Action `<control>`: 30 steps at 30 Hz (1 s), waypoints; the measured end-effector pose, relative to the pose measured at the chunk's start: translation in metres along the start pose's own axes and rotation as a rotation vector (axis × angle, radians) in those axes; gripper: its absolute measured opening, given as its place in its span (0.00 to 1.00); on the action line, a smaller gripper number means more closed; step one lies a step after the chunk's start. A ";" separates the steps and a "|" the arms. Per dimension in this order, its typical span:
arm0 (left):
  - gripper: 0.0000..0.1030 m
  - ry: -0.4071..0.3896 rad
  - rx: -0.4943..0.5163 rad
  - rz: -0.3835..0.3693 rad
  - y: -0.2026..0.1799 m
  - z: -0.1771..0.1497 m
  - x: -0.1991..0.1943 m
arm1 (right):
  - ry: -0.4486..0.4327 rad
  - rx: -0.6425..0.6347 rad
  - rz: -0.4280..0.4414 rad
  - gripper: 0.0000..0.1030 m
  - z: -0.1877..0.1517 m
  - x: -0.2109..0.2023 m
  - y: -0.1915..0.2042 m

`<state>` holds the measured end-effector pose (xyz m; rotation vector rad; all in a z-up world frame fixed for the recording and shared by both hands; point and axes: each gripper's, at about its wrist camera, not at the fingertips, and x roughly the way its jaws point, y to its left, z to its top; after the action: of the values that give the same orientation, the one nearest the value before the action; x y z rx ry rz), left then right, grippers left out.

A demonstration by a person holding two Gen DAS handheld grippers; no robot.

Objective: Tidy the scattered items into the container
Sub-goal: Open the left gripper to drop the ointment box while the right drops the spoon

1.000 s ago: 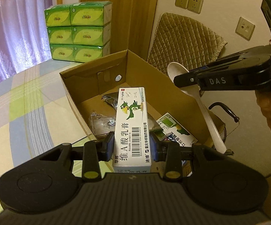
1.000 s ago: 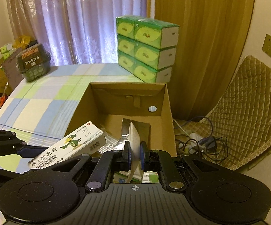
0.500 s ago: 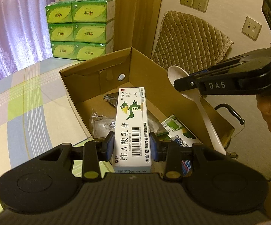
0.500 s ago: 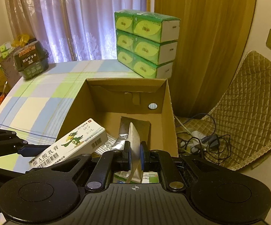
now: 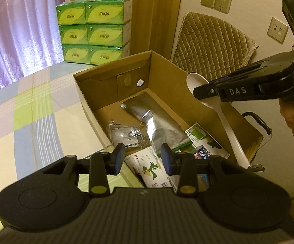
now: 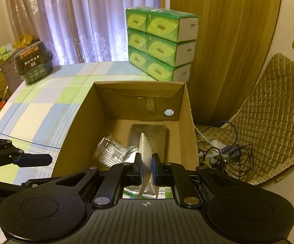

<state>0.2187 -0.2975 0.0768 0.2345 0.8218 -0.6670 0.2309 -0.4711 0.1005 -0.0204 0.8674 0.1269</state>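
Pinching the light, stiff white plastic spoon (image 5: 224,120) at its neck, the right gripper (image 6: 146,167) hovered over the brown cardboard box (image 5: 167,77); the left gripper (image 5: 143,158) gaped empty.

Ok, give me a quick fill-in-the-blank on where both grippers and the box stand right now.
1. The right gripper is shut on a white ____.
2. The left gripper is ____, holding nothing.
3. The ointment box with the bird picture lies inside the ____ box.
4. The stacked tissue packs are coloured ____.

Missing words: spoon; open; cardboard; green
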 end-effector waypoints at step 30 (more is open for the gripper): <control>0.52 -0.033 -0.061 0.021 0.019 -0.019 -0.027 | 0.006 0.009 0.020 0.85 0.001 -0.001 0.017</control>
<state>0.2066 -0.2623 0.0830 0.1760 0.8061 -0.6238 0.2287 -0.4544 0.1027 -0.0040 0.8747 0.1419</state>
